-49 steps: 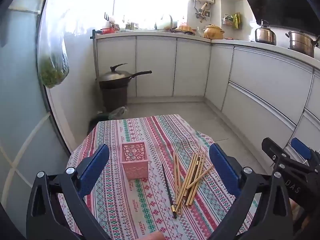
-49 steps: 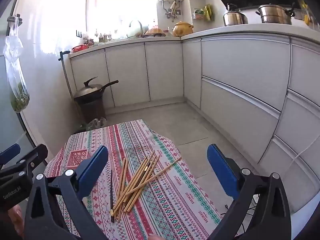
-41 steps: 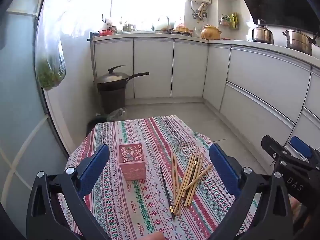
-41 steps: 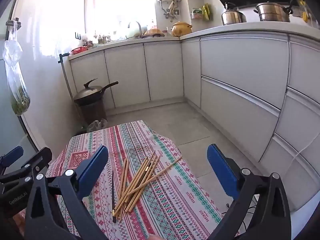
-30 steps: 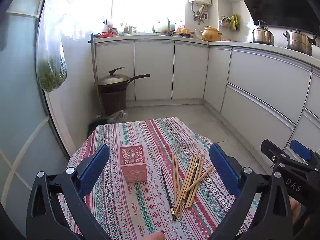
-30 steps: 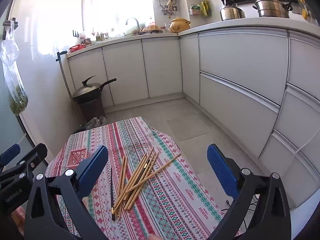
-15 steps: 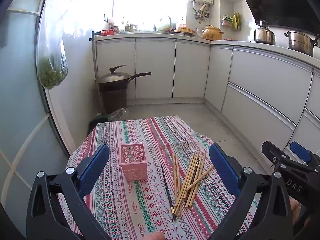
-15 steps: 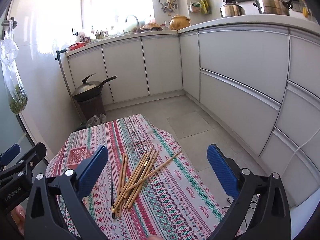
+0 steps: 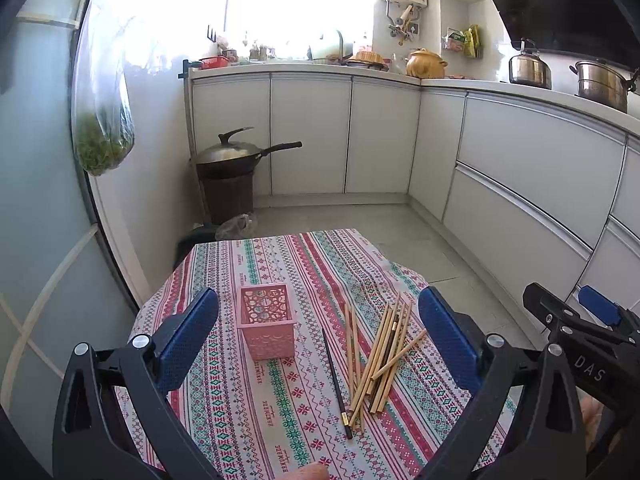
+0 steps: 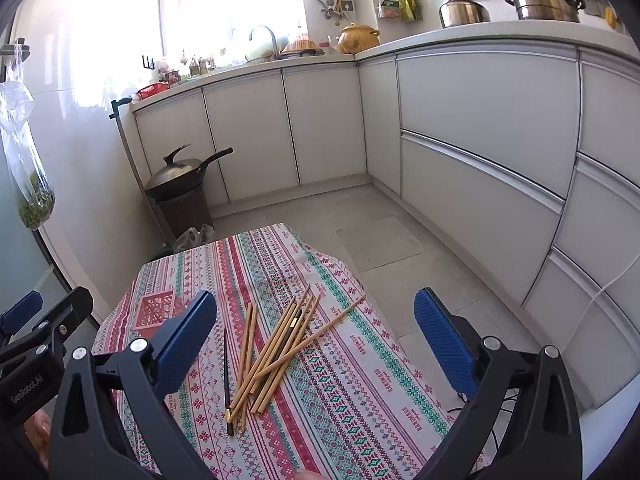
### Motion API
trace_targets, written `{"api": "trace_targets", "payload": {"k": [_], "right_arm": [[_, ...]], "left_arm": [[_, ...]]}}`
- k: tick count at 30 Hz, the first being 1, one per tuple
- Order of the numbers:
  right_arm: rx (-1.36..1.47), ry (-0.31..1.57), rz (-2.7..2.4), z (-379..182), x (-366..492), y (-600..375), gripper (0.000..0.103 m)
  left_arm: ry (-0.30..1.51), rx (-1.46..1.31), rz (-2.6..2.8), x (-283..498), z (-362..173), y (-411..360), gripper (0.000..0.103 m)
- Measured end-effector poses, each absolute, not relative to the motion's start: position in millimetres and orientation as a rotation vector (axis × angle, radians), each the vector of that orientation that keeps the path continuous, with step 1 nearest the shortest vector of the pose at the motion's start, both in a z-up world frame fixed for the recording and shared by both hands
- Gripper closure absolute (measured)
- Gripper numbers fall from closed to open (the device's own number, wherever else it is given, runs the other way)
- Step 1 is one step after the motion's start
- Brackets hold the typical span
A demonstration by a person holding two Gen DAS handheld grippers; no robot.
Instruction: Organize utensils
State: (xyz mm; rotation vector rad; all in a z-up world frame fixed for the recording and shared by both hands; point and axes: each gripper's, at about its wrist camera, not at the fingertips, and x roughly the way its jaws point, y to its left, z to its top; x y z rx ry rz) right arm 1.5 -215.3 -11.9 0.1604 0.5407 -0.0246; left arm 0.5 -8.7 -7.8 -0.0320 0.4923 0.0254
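Note:
A pile of wooden chopsticks (image 9: pixel 378 364) lies on the patterned tablecloth (image 9: pixel 280 264), with one dark chopstick (image 9: pixel 335 380) beside it on the left. A pink lattice holder (image 9: pixel 266 326) stands upright left of the pile. My left gripper (image 9: pixel 318 340) is open and empty, held above the near side of the table. In the right wrist view the chopstick pile (image 10: pixel 276 348) lies between the fingers of my right gripper (image 10: pixel 316 336), which is open and empty above the table. The pink holder (image 10: pixel 156 312) shows at the left there.
A wok (image 9: pixel 236 154) sits on a dark bin (image 9: pixel 228 200) by the far wall. White cabinets (image 9: pixel 532 184) run along the back and right. A bag of greens (image 9: pixel 102 136) hangs at the left. The table's right edge drops to the tiled floor (image 10: pixel 376 240).
Both grippers have only drifted slightly above the table; the right view has turned a little to the left. Chopsticks and holder have not moved.

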Motion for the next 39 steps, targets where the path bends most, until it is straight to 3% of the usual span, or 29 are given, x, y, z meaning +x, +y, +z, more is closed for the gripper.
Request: {"api": "trace_targets", "payload": {"k": [32,39], "right_arm": [[0.167,0.554,-0.032,-17,6,-218,0.007],[0.452,0.631,-0.118,-18,21,-271,0.007]], "left_arm": [[0.514,-0.036,0.036,4,-13,-2,0.007],[0.582,-0.100,-0.052,19,-20,-3,0.007]]}}
